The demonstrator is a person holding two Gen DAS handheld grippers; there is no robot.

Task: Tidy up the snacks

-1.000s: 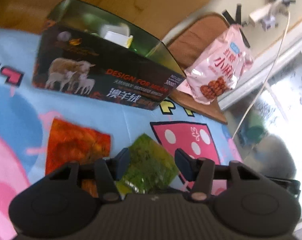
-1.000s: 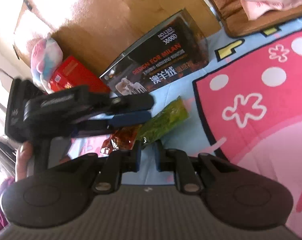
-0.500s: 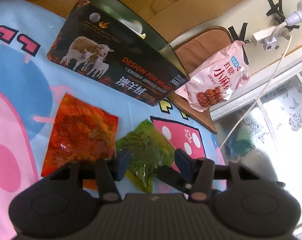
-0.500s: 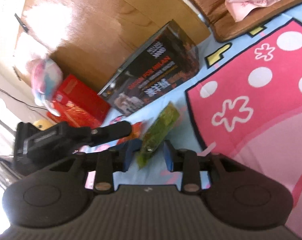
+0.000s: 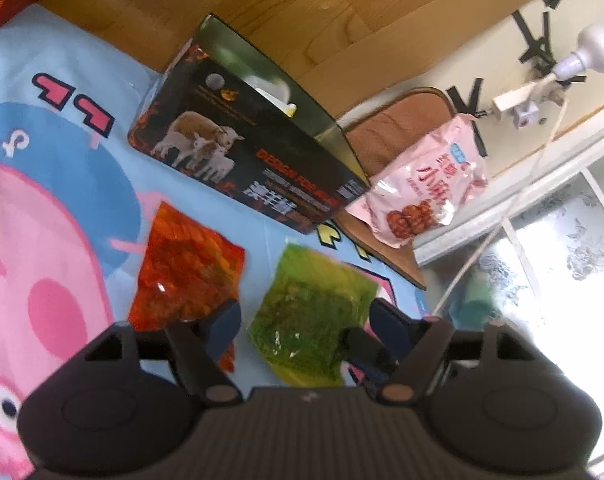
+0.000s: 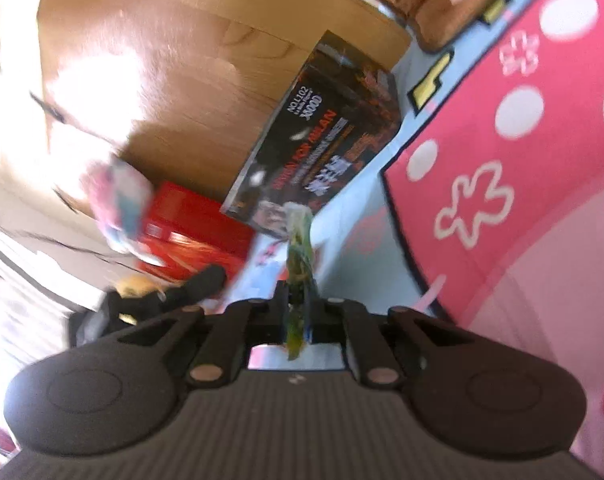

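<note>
A green snack packet (image 5: 312,312) is lifted off the cartoon mat, pinched at its near right corner by my right gripper (image 6: 298,300), which is shut on it; in the right wrist view the packet (image 6: 298,240) stands edge-on between the jaws. My left gripper (image 5: 306,320) is open and empty, hovering above the mat with the green packet showing between its fingers. An orange-red snack packet (image 5: 186,264) lies flat on the mat to the left. The open black box (image 5: 254,168) with a sheep picture stands behind, holding some items; it also shows in the right wrist view (image 6: 322,152).
A pink snack bag (image 5: 426,188) leans on a brown cushion (image 5: 394,128) at the back right. A red box (image 6: 194,232) stands left of the black box. A white power cord (image 5: 502,216) hangs by the window. Wooden floor lies behind the mat.
My right gripper closed on the green packet and lifted it off the mat. My left gripper pulled back and rose, staying open.
</note>
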